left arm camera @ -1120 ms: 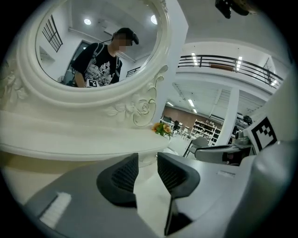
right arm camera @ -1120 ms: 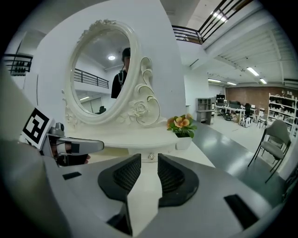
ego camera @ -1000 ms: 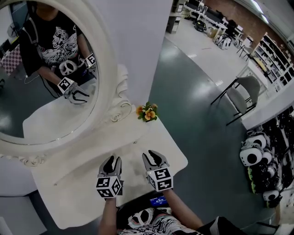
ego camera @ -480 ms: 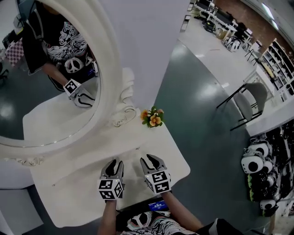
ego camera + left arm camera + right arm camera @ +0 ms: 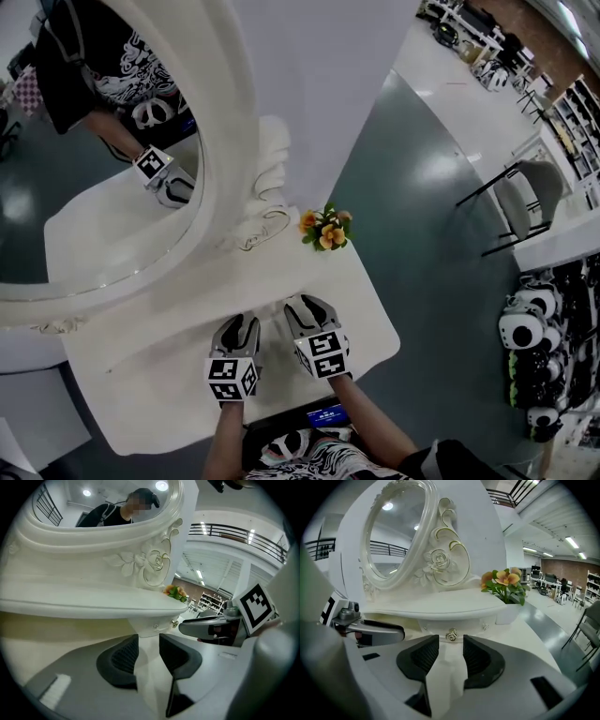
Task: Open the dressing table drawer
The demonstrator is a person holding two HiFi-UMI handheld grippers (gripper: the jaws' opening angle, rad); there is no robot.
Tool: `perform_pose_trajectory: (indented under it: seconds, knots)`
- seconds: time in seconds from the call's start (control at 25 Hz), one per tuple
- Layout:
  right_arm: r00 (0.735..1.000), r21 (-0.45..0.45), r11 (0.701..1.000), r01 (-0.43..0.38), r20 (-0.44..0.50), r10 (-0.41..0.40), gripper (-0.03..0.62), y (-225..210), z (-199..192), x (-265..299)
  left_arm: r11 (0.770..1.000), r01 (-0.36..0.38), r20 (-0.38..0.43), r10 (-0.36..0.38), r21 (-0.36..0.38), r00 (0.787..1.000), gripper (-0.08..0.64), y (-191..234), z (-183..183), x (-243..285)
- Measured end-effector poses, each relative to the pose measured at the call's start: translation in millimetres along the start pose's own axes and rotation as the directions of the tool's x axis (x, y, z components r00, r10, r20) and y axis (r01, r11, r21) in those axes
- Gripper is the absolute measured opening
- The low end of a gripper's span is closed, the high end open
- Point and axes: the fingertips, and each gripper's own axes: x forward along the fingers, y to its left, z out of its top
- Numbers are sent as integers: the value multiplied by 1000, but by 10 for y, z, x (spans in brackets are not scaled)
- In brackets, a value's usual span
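Note:
The white dressing table (image 5: 178, 375) bears a raised shelf below its oval mirror (image 5: 103, 178). A small drawer front (image 5: 440, 626) with a metal knob (image 5: 451, 635) sits under that shelf. My right gripper (image 5: 451, 651) points straight at the knob, just short of it. Its jaws are opening and hold nothing. My left gripper (image 5: 149, 644) is beside it, aimed at the drawer's left part, with the knob (image 5: 174, 623) off to its right. Its jaws are opening too, with nothing between them. In the head view the left gripper (image 5: 239, 328) and right gripper (image 5: 305, 309) hover side by side over the tabletop.
A small pot of orange flowers (image 5: 325, 228) stands at the table's right back corner. The mirror's carved frame (image 5: 267, 178) rises behind the shelf. A chair (image 5: 520, 192) and black-and-white helmets (image 5: 525, 328) are on the floor to the right.
Both grippers have moved forward and lower over the tabletop, closer to the shelf under the mirror. The head view has shifted a little.

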Motion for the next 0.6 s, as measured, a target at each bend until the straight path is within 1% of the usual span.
perform_pose_trajectory:
  seconds: [0.24, 0.4, 0.52, 0.6]
  knots:
    - [1000, -16, 1000, -16, -17, 15, 151, -6, -22, 184, 1000, -16, 3, 16, 23, 1000, 132, -15, -14, 79]
    - [1000, -32, 999, -8, 0, 8, 120, -54, 1, 245, 1000, -12, -4, 12, 21, 1000, 130, -35, -55, 134]
    - [1000, -53, 998, -15, -8, 14, 103, -24, 2, 257, 1000, -12, -10, 12, 20, 1000, 130, -52, -61, 131]
    - [1000, -54, 998, -18, -14, 17, 102, -15, -5, 255, 1000, -12, -11, 12, 22, 1000, 130, -66, -66, 126]
